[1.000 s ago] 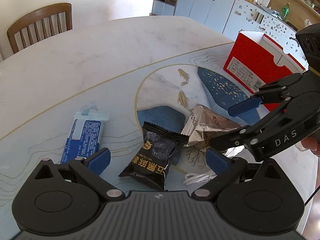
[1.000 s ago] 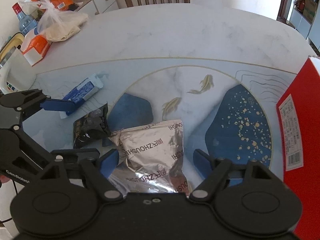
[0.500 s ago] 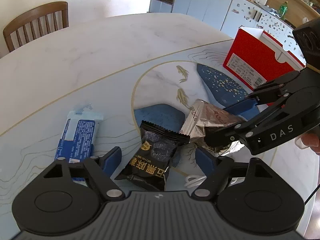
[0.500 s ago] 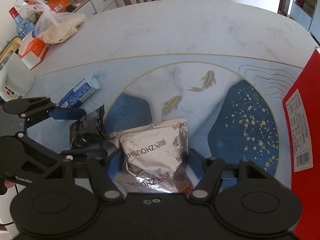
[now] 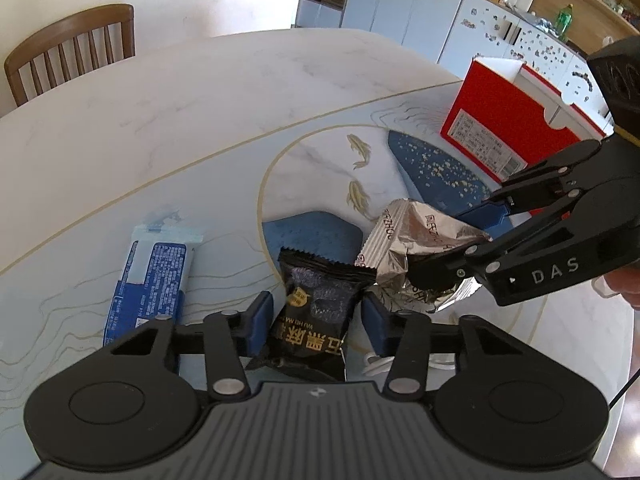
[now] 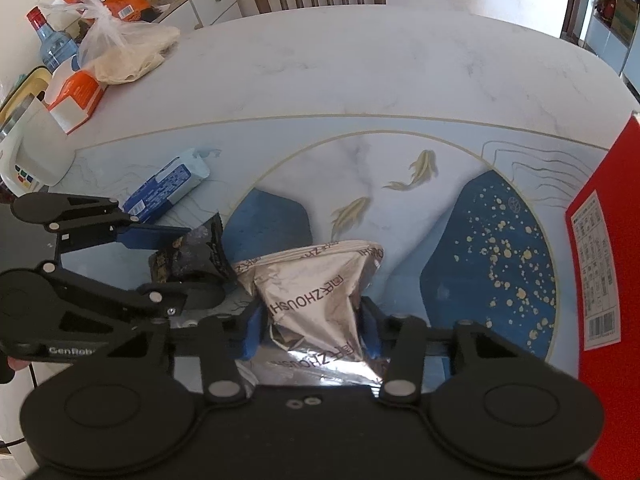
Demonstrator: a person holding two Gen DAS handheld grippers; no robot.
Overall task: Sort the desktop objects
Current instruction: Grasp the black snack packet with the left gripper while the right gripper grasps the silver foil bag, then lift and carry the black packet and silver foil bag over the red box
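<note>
- The left gripper (image 5: 316, 320) has its jaws clamped on the sides of a black crinkle-edged snack packet with gold lettering (image 5: 320, 312), which lies on the marble-patterned counter (image 5: 180, 120).
- The right gripper (image 6: 312, 328) has its jaws pressed in on both sides of a crumpled silver foil snack bag (image 6: 316, 280), pinching its lower half; in the left wrist view the bag (image 5: 416, 236) sits just right of the black packet, their edges touching.
- A blue and white rectangular packet (image 5: 154, 276) lies flat on the counter just left of the left gripper.
- A red cardboard box with a white label (image 5: 508, 124) stands open at the counter's right side, well apart from the packets.
- A white coiled cable (image 5: 376, 362) shows under the left gripper's right finger.
- A wooden chair (image 5: 68, 52) stands at the far edge.
</note>
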